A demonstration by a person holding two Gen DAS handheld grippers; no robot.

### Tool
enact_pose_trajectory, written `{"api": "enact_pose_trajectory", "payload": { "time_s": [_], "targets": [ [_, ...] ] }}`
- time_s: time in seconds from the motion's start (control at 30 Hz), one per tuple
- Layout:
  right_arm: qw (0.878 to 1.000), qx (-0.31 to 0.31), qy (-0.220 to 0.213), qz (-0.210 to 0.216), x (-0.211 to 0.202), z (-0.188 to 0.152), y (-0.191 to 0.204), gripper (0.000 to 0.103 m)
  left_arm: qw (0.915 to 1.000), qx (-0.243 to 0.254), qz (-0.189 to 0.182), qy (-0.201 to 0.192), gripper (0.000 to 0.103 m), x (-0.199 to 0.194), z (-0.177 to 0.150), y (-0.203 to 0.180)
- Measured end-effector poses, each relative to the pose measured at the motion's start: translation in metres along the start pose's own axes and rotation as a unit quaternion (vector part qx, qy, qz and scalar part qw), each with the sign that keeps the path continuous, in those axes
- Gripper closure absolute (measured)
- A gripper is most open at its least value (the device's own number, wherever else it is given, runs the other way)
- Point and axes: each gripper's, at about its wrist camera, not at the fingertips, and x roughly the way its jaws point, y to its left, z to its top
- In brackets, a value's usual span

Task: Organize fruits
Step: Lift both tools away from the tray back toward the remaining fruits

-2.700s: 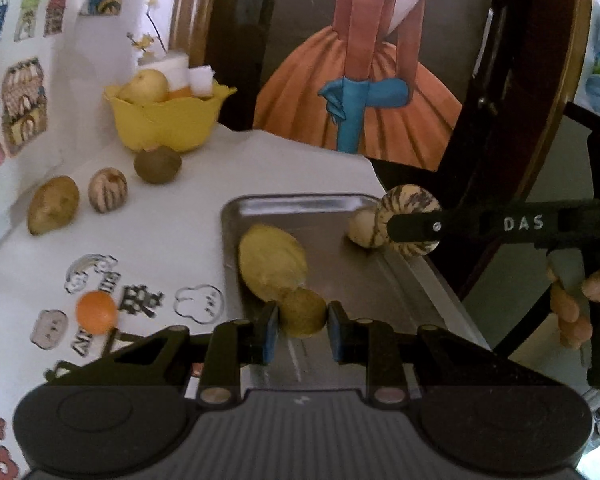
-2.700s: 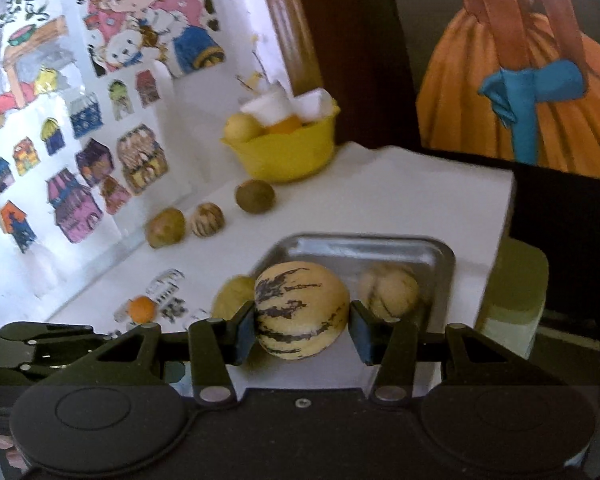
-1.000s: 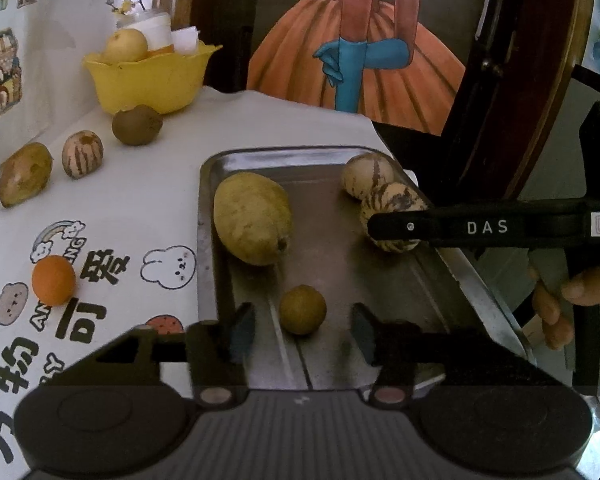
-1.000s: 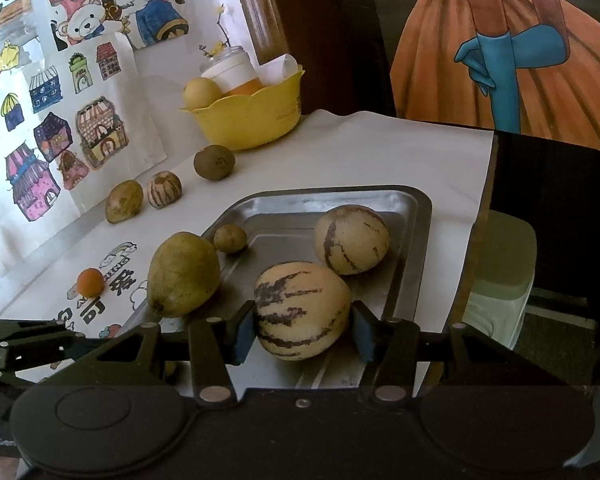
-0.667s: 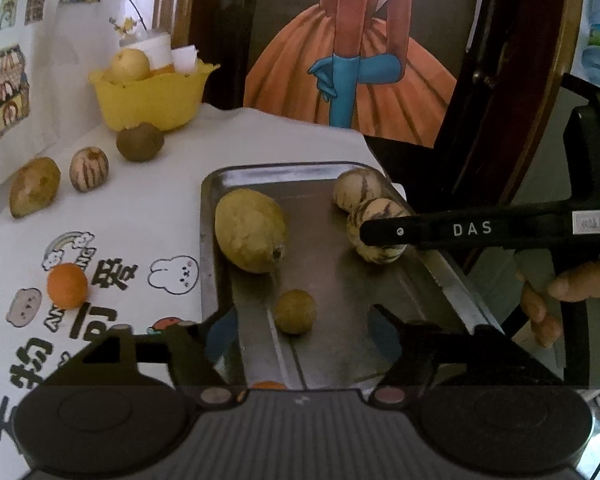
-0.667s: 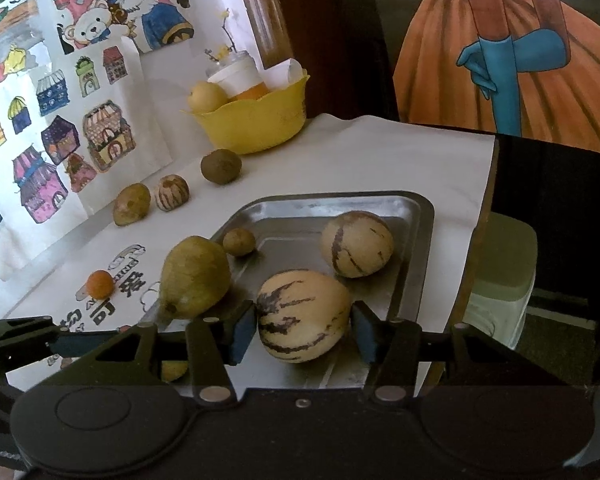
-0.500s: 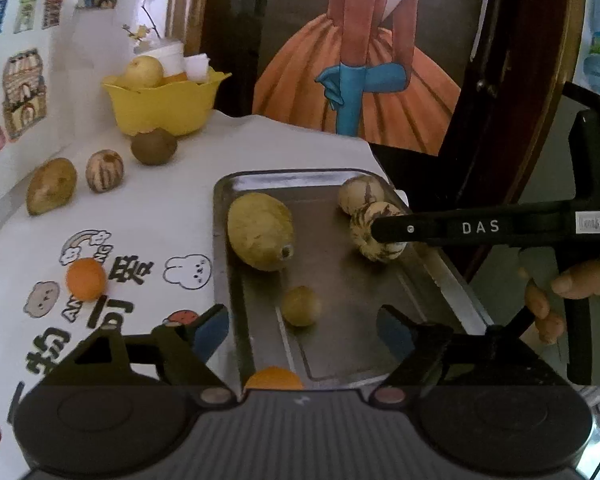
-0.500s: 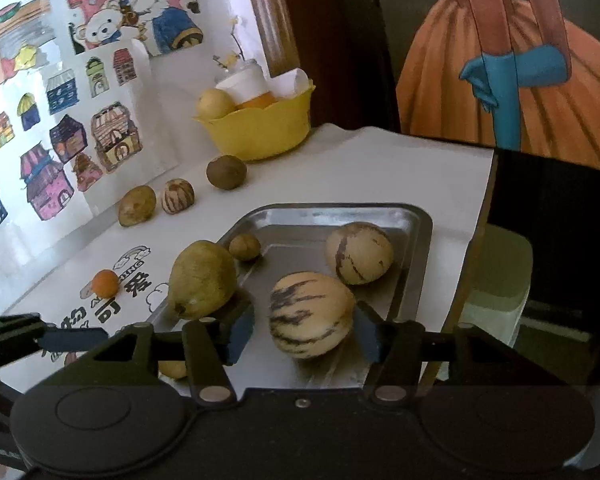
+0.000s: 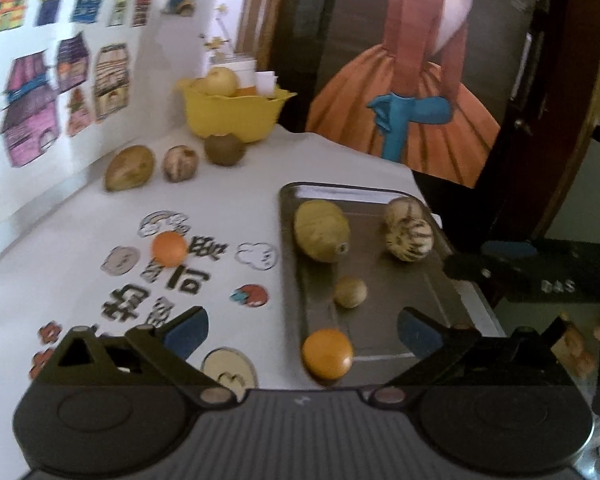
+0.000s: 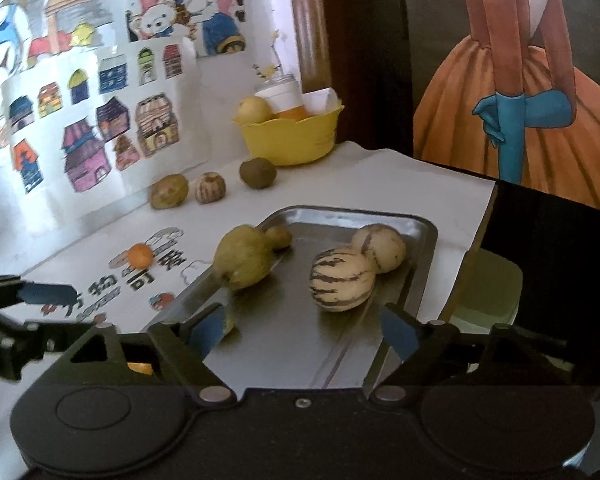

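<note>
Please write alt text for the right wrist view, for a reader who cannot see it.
The right gripper hangs with open jaws over a metal tray that holds two striped melons, a pear and a small brown fruit. Behind the tray stands a yellow bowl.

tray (image 10: 424, 240) centre bare | striped melons (image 10: 342, 280) crowd right | pear (image 10: 244, 258) blocks left

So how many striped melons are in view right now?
3. Two touch on the metal tray: near one, far one. The third sits on the table near the yellow bowl, which may hide more.
</note>
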Motion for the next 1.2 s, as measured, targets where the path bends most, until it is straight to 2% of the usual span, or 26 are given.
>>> {"api": "enact_pose_trajectory", "payload": {
  "time_s": [0.4,0.9,1.2],
  "targets": [
    [0.999,-0.015,0.042,0.023,-0.031,-0.025,0.045,0.001,0.9986,-0.036,0.034,0.018,0.001,-0.031,-0.029,0.039],
    [0.991,-0.034,0.109,0.07,-0.031,-0.045,0.118,0.001,0.9953,-0.062,0.067,0.033,0.0,-0.068,-0.056,0.089],
    [0.985,-0.07,0.123,0.097,-0.025,-0.044,0.151,0.001,0.9918,-0.073,0.096,0.043,0.0,-0.079,-0.068,0.125]
  ]
}}
